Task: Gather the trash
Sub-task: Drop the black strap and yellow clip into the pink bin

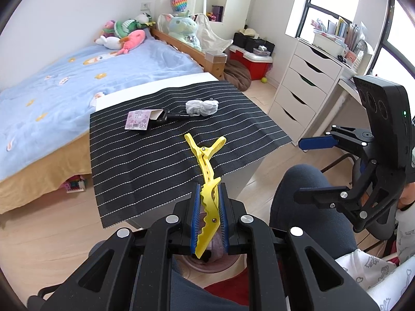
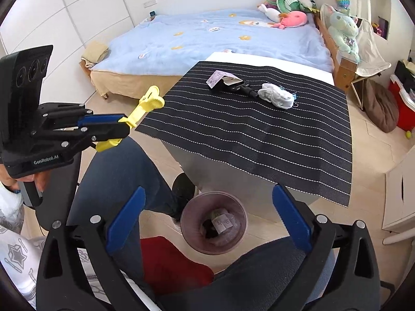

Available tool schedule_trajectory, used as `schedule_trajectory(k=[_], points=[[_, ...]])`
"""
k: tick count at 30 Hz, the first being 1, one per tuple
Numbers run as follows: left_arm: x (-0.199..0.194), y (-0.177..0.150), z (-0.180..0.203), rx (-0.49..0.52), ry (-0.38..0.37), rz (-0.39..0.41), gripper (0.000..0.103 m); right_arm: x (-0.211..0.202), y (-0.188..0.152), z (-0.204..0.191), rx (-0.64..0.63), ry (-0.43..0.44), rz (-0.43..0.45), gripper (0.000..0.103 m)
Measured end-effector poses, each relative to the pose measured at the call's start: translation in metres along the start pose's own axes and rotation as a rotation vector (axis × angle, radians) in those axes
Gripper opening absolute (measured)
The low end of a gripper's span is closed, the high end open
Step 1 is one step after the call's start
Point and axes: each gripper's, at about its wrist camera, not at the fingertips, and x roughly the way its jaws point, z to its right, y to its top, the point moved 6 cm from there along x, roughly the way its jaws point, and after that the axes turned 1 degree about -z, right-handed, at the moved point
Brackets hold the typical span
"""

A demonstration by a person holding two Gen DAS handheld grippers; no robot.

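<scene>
The left gripper (image 1: 209, 207) fingers are clamped on the yellow hair clip (image 1: 206, 181), held clear of the counter (image 2: 259, 134). The right gripper (image 2: 207, 223) stands wide and empty above the bin (image 2: 214, 226), which contains trash. The left unit reads "GenRobot.AI".

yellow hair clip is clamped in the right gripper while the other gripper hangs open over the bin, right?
Not quite: the yellow hair clip is clamped in the left gripper, not the right. The left wrist view shows its blue pads pressed on the clip, and the right wrist view shows the same from the side. The rest holds: the right gripper hangs open above the bin with nothing between its fingers.
</scene>
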Motion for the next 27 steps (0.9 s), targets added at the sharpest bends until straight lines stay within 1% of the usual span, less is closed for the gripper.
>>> schedule_trajectory(k=[7, 16, 23, 27], points=[[0.000, 0.000, 0.010, 0.029, -0.020, -0.003, 0.014, -0.014, 0.003, 0.012, 0.026, -0.026, 0.031, 0.098], [0.006, -0.001, 0.030, 0.085, -0.048, -0.028, 0.014, -0.028, 0.002, 0.030, 0.067, -0.061, 0.066, 0.098], [0.011, -0.002, 0.041, 0.110, -0.066, -0.047, 0.014, -0.036, -0.001, 0.042, 0.099, -0.071, 0.086, 0.098], [0.014, -0.003, 0.047, 0.123, -0.077, -0.055, 0.017, -0.039, -0.002, 0.046, 0.107, -0.068, 0.093, 0.098]])
